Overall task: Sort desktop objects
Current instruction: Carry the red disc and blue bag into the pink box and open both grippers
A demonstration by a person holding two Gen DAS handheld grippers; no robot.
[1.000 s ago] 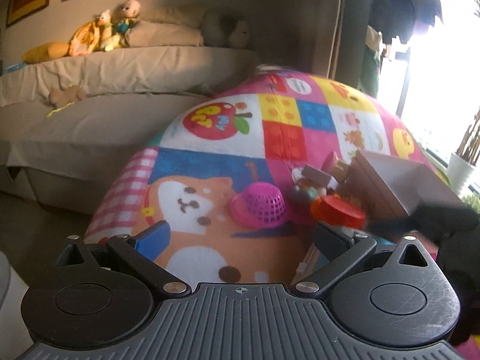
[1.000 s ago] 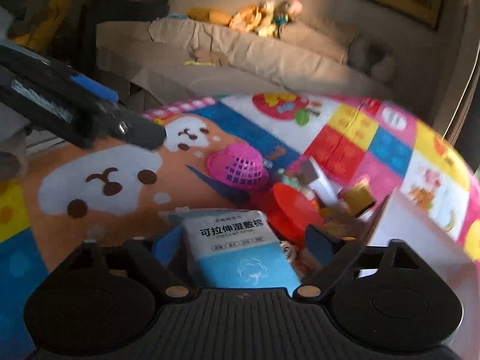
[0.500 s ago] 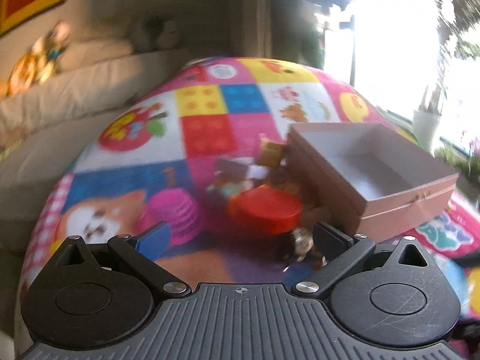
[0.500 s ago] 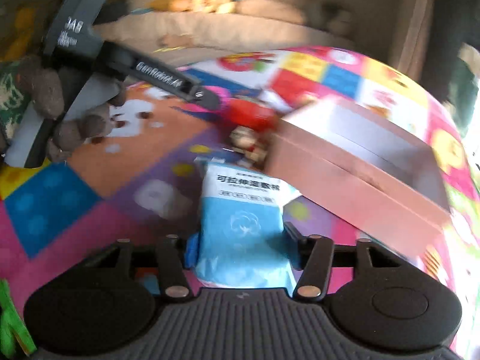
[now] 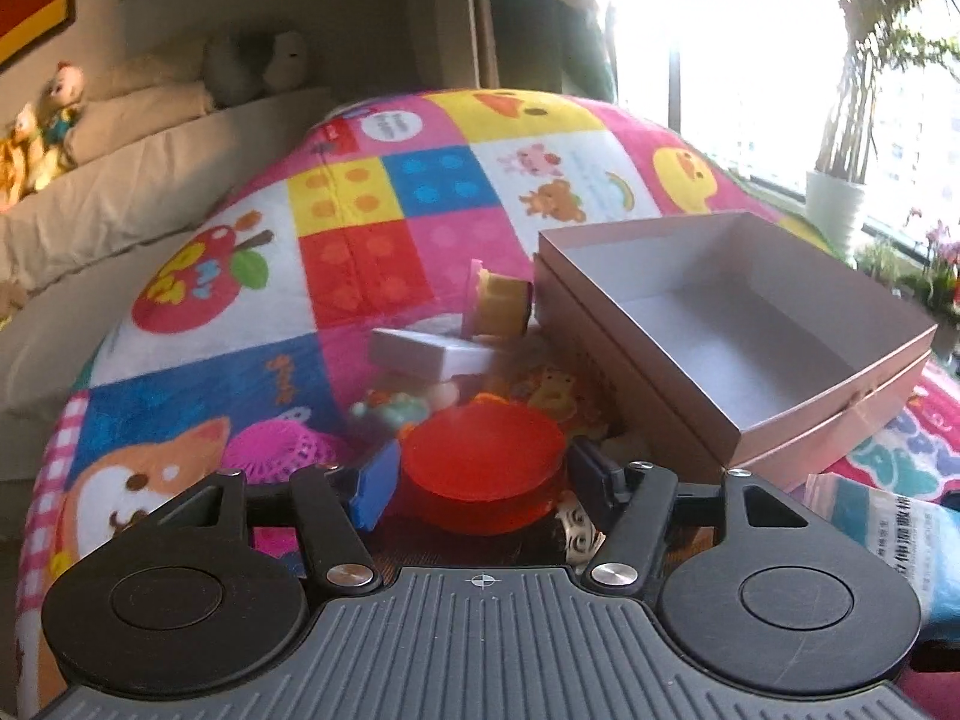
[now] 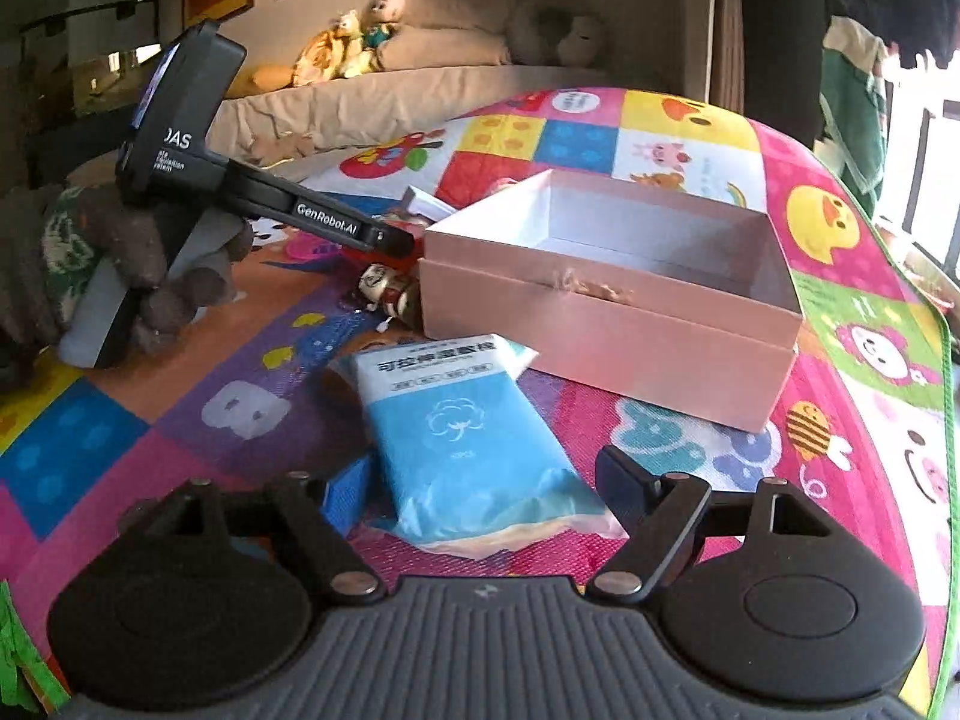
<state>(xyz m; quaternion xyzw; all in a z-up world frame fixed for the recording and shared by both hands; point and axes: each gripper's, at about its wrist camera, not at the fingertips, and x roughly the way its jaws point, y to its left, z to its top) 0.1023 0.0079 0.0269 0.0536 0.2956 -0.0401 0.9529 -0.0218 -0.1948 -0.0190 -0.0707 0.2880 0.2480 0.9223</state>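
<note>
My left gripper [image 5: 483, 474] has its fingers on both sides of a red round tin [image 5: 483, 468] in a pile of small toys beside an open pink box [image 5: 744, 324]; the pads seem to touch it. In the right wrist view my right gripper [image 6: 480, 480] is open, and a blue wipes pack [image 6: 456, 420] lies flat on the mat between its fingers, in front of the pink box [image 6: 606, 324]. The left gripper's fingers [image 6: 384, 237] reach in from the left there. The pack's corner shows in the left wrist view [image 5: 882, 528].
A colourful play mat [image 6: 840, 324] covers the surface. The pile holds a small white box [image 5: 420, 354], a yellow toy [image 5: 501, 306], a pink mesh basket [image 5: 282, 450] and a small figurine [image 6: 384, 294]. A sofa [image 5: 120, 192] with plush toys stands behind.
The left gripper moved forward and narrowed around the red tin. The right gripper opened and the wipes pack now lies on the mat in front of the box.
</note>
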